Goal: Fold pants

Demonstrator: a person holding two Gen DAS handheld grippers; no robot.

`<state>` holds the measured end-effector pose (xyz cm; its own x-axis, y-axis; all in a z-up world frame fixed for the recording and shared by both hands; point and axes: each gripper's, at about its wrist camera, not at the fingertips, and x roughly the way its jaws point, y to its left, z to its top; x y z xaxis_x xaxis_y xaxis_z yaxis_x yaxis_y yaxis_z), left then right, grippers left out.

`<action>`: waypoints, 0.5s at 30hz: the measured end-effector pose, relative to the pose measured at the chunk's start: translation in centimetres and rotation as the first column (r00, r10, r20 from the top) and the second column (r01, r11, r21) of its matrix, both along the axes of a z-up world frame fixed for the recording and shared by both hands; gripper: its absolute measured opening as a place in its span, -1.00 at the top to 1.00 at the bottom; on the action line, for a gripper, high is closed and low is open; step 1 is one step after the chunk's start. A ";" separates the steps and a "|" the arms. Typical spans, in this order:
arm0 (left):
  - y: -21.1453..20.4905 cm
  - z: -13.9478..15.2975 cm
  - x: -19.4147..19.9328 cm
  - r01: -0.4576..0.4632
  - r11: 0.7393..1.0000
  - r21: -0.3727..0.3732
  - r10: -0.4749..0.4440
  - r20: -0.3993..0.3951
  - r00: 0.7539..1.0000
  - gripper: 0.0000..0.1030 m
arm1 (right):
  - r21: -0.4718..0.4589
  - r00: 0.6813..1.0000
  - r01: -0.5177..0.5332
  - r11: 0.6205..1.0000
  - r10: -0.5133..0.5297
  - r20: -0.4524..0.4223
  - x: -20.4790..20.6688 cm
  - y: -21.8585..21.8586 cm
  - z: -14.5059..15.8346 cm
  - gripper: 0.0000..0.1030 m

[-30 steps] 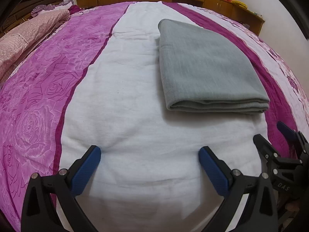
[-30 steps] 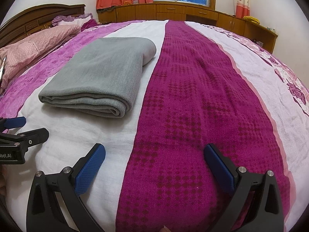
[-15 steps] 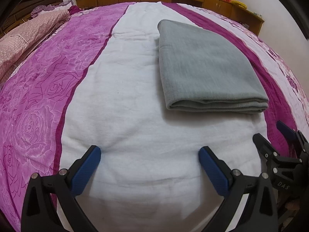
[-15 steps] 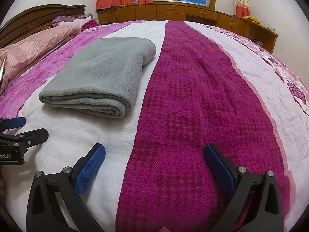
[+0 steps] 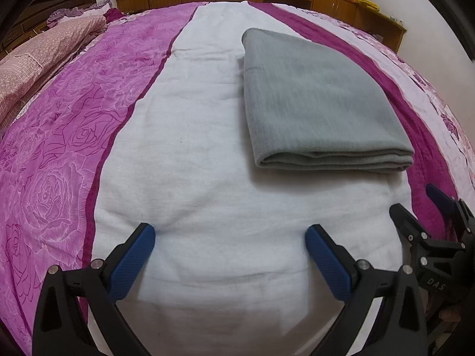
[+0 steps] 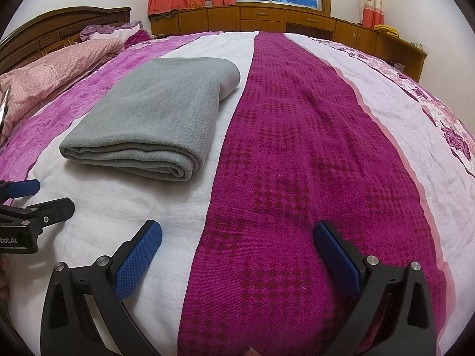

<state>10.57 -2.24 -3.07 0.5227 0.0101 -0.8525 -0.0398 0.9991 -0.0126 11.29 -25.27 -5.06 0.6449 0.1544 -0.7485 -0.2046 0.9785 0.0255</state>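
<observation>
The pants (image 5: 320, 101) lie folded on the bed (image 5: 193, 178), ahead of both tools, long axis pointing away. The left hand-held gripper (image 5: 230, 255) and the right hand-held gripper (image 6: 237, 249) are spread wide, empty. Neither is clearly nearer to the stacked near edge.

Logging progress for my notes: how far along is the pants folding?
Done: the grey pants lie folded in a neat layered rectangle on the bedspread. In hand: nothing; the left hand-held gripper and right hand-held gripper are open and empty, short of the pants. Left: apparently nothing.
</observation>
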 end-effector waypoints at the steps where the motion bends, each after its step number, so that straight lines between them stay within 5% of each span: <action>1: 0.0 0.0 0.0 0.000 1.000 0.000 0.000 0.000 1.000 -0.99 | 0.000 1.000 0.000 1.000 0.000 0.000 0.0 0.0 0.0 -0.93; 15: 0.1 -0.1 0.1 0.002 1.000 0.002 -0.002 -0.004 1.000 -0.99 | 0.001 1.000 0.001 1.000 -0.001 0.000 0.0 0.0 0.0 -0.93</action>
